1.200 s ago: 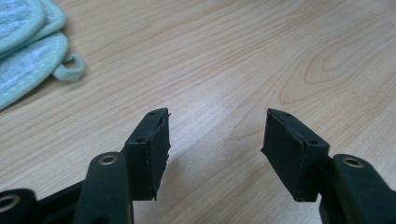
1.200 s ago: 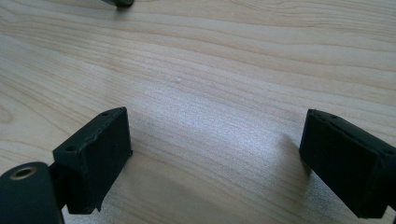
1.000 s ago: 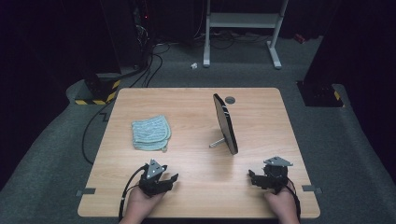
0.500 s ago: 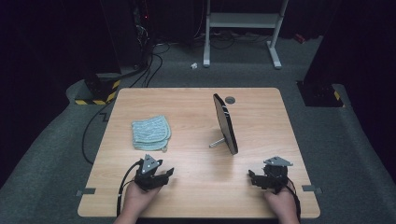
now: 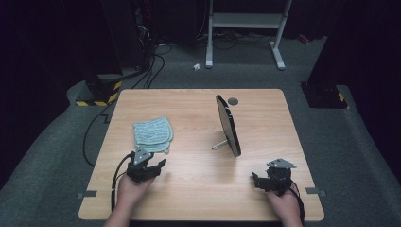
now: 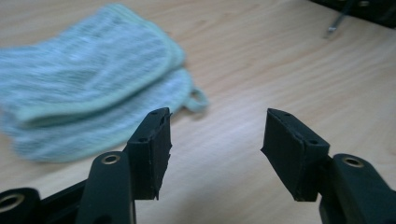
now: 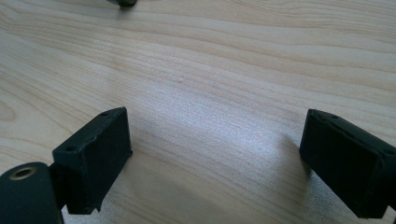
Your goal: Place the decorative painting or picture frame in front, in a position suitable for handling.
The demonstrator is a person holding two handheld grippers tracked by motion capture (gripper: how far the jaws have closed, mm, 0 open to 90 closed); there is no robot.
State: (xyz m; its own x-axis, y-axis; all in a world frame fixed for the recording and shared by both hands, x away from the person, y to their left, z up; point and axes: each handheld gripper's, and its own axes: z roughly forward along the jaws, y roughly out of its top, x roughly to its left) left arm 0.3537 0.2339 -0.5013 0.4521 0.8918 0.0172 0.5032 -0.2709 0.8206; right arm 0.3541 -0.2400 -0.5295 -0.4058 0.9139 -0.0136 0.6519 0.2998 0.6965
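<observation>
The folded green cloth lies near the tabletop's left edge, just ahead of the left gripper and a little to its left. Its jaws, just closing slightly, stand apart and empty. The right gripper, also open and empty, probably sits too far off, near the right front corner.

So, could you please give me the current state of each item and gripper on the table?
Cloth: folded, flat on the table, not gripped.
Mirror: upright on its stand, seen edge-on, untouched.
Left gripper: open, nothing between the jaws, just short of the cloth.
Right gripper: open, empty, over bare wood.

left gripper moved nearer cloth, jaws closing slightly, seemingly empty.
</observation>
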